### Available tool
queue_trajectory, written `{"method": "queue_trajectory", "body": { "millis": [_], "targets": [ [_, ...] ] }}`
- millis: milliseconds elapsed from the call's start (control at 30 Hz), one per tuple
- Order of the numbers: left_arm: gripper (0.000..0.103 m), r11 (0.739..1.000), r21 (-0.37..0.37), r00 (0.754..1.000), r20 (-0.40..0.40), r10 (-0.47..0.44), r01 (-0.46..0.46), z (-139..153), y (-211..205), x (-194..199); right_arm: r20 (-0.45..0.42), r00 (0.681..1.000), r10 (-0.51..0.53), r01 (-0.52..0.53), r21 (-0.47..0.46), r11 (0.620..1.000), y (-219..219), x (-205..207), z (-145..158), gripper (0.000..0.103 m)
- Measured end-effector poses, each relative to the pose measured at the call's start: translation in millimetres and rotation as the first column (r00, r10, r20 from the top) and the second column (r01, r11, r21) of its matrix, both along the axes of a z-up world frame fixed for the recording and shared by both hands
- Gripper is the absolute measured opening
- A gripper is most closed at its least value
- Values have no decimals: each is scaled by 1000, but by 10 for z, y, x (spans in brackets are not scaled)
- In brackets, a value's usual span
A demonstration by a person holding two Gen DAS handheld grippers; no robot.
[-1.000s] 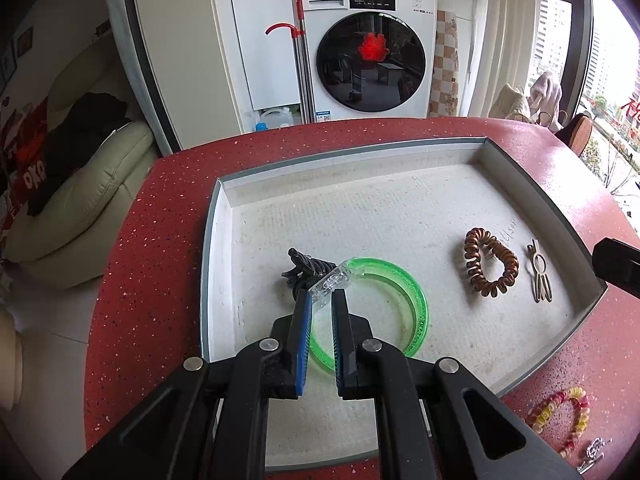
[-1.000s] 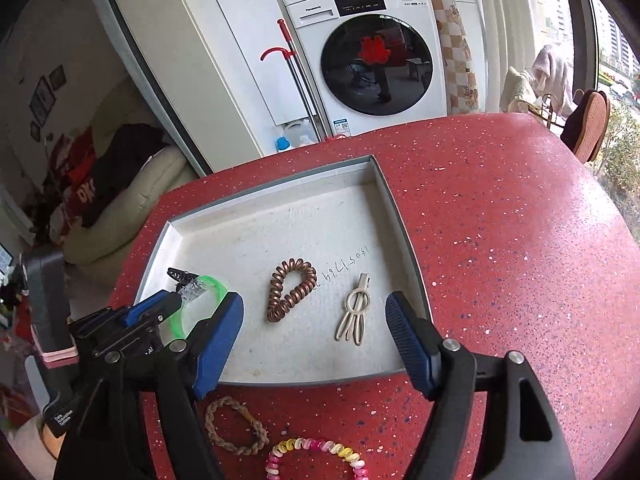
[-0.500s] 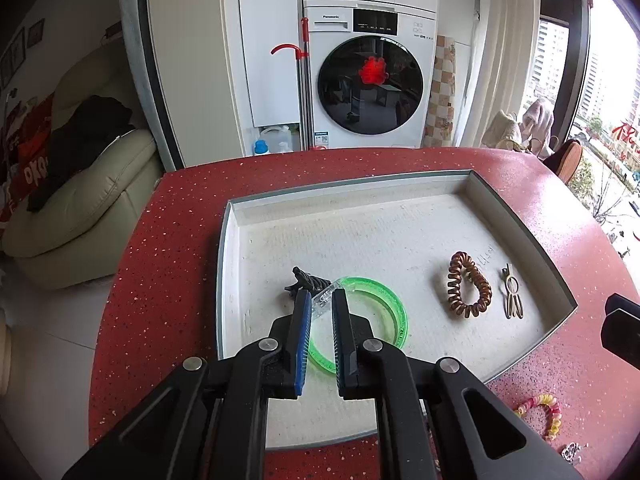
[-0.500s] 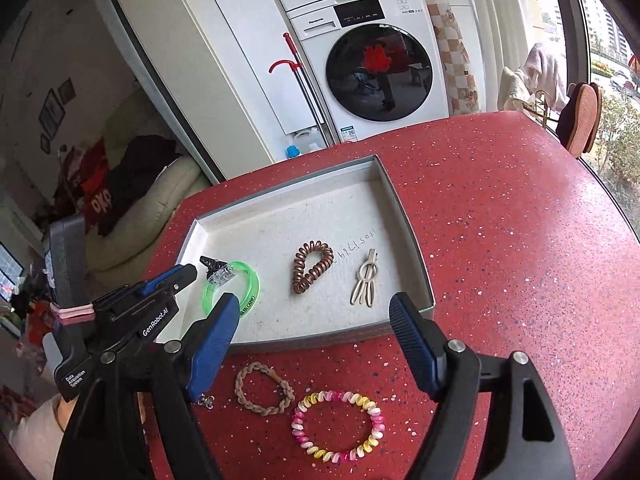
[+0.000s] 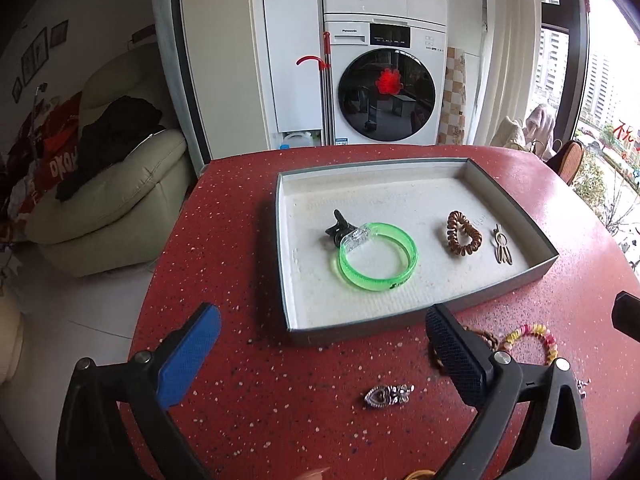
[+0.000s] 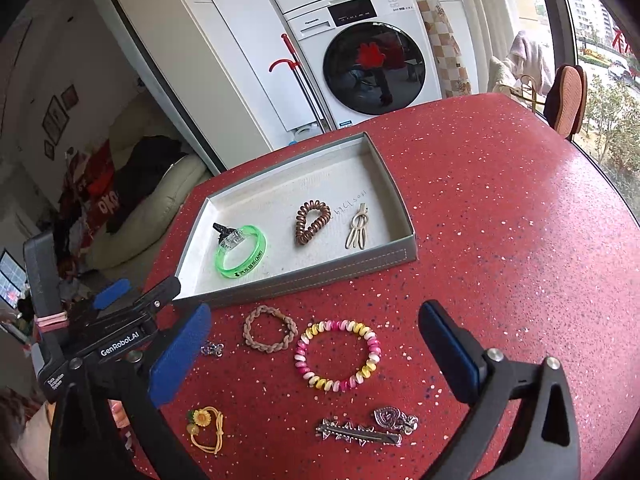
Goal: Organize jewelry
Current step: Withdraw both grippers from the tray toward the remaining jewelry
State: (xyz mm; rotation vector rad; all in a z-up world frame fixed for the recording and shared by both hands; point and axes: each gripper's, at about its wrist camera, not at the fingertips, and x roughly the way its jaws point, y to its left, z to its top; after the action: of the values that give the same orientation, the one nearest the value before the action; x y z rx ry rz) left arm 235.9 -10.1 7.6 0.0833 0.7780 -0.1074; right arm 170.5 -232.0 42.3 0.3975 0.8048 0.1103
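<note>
both claws are opening wide with nothing between their pads: the left claw [image 5: 320,354] and the right claw [image 6: 314,354] hover over the red tabletop [image 6: 500,240]. the green bangle [image 5: 378,257] lies in the grey tray [image 5: 516,274], touching a black hair clip [image 5: 335,227]. the pink-yellow bracelet [image 6: 338,354] lies outside the tray.

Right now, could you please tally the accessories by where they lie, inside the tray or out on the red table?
Inside the tray: 4
On the red table: 6
Total: 10
</note>
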Motion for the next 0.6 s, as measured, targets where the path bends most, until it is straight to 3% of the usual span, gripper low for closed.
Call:
{"method": "queue_trajectory", "body": {
  "millis": [233,600],
  "targets": [
    [103,999,-34,997,-81,-15,13,-165,136,-425,-57,998,16,-13,53,999,5,-336,-190,103],
    [103,998,-55,988,-154,-13,5,-377,148,-950,-151,988,-9,7,-17,1000,-68,-823,-470,103]
  ]
}}
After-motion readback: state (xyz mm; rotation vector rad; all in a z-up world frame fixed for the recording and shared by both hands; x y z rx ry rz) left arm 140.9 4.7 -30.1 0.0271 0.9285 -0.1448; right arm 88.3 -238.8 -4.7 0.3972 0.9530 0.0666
